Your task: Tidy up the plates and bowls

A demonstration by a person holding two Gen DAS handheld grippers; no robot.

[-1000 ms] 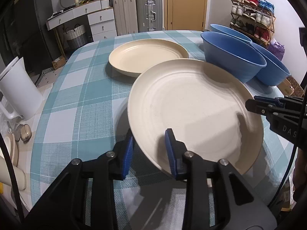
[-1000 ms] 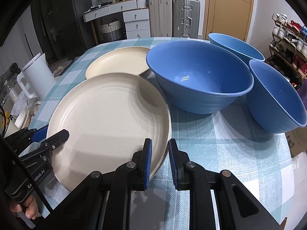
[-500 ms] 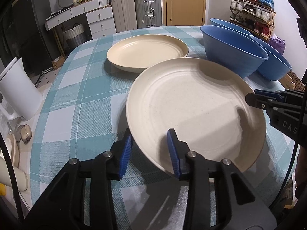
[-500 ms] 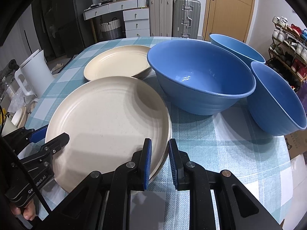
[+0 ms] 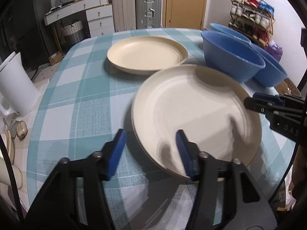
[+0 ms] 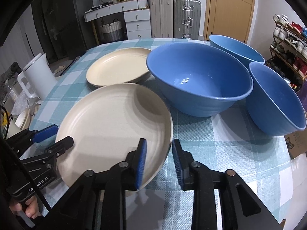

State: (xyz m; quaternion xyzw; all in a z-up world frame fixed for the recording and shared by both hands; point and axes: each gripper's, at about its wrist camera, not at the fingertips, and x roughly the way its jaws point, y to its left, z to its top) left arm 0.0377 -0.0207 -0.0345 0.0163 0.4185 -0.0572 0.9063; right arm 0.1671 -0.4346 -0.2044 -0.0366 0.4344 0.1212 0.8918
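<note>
Both jaws opening, near plate rim between each pair
My left gripper and right gripper pads sit clear of it. 2nd plate at 12 o'clock, 3 bowls at 1 o'clock.

near plate before far plate, three bowls right, on table

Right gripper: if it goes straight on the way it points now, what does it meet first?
Probably the near plate: its rim lies between the opening fingers of the right gripper. Past the rim comes the tablecloth, then the big blue bowl; depth is unclear.
</note>
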